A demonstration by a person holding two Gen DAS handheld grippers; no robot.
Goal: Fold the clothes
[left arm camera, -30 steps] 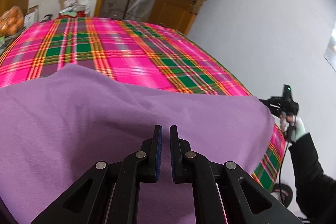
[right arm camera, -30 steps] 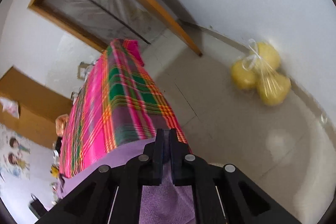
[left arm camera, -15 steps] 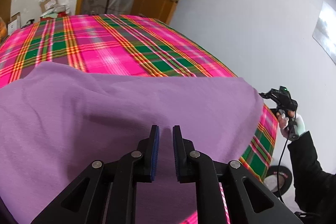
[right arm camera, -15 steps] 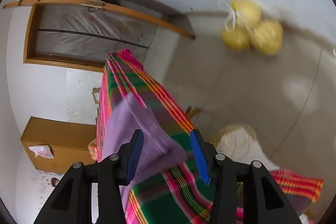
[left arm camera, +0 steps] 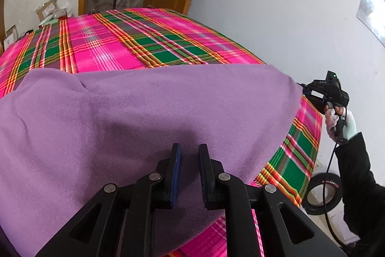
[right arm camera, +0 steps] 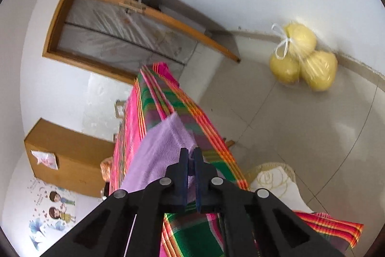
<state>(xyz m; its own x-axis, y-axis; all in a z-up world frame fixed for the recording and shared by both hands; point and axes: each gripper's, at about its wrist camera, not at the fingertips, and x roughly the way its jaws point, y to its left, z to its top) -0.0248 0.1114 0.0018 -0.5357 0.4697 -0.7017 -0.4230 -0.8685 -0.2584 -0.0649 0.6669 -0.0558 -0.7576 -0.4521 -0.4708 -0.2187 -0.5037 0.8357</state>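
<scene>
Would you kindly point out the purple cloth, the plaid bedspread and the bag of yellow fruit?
purple cloth [left arm camera: 149, 112]: left wrist view, middle of its flat top surface.
plaid bedspread [left arm camera: 134, 40]: left wrist view, bare stretch beyond the cloth.
bag of yellow fruit [right arm camera: 303, 57]: right wrist view, centre of the bag.

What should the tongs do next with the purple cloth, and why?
Probably the left tongs should close on the soft purple fleece cloth: their jaws stand a little apart, gripping nothing. The right tongs are closing on its corner over the pink-and-green plaid cover, so both could then lift and fold.
</scene>
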